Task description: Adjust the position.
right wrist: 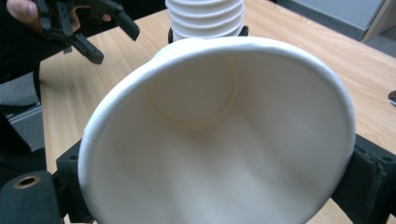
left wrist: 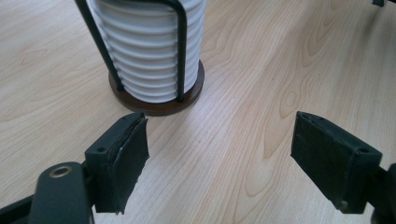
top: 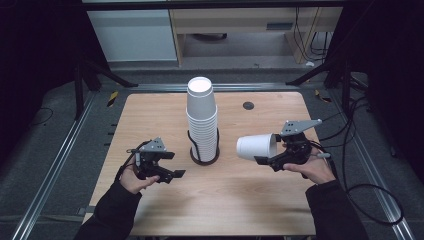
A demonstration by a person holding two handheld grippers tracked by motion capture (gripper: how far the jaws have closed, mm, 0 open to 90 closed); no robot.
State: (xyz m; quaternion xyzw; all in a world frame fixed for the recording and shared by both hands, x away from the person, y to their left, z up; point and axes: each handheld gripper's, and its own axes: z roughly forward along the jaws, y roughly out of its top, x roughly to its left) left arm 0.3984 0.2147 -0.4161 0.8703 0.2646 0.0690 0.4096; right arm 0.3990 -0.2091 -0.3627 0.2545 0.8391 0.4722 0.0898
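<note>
A tall stack of white paper cups (top: 202,117) stands in a black wire holder on a dark round base (left wrist: 159,105) at the middle of the wooden table (top: 225,200). My left gripper (top: 172,171) hovers low to the left of the holder, open, with bare table between its pads (left wrist: 126,163). To the right of the stack my right gripper (top: 267,159) is shut on a single white cup (top: 256,147) held on its side above the table. The cup's mouth (right wrist: 219,140) faces that gripper's camera, squeezed to an oval. Beyond the cup is the left gripper (right wrist: 93,28).
A small black round disc (top: 248,105) sits in the tabletop behind the stack. Black cables (top: 372,200) loop on the floor to the right. Metal rails (top: 55,170) run along both sides of the table, and a cabinet (top: 132,35) stands behind it.
</note>
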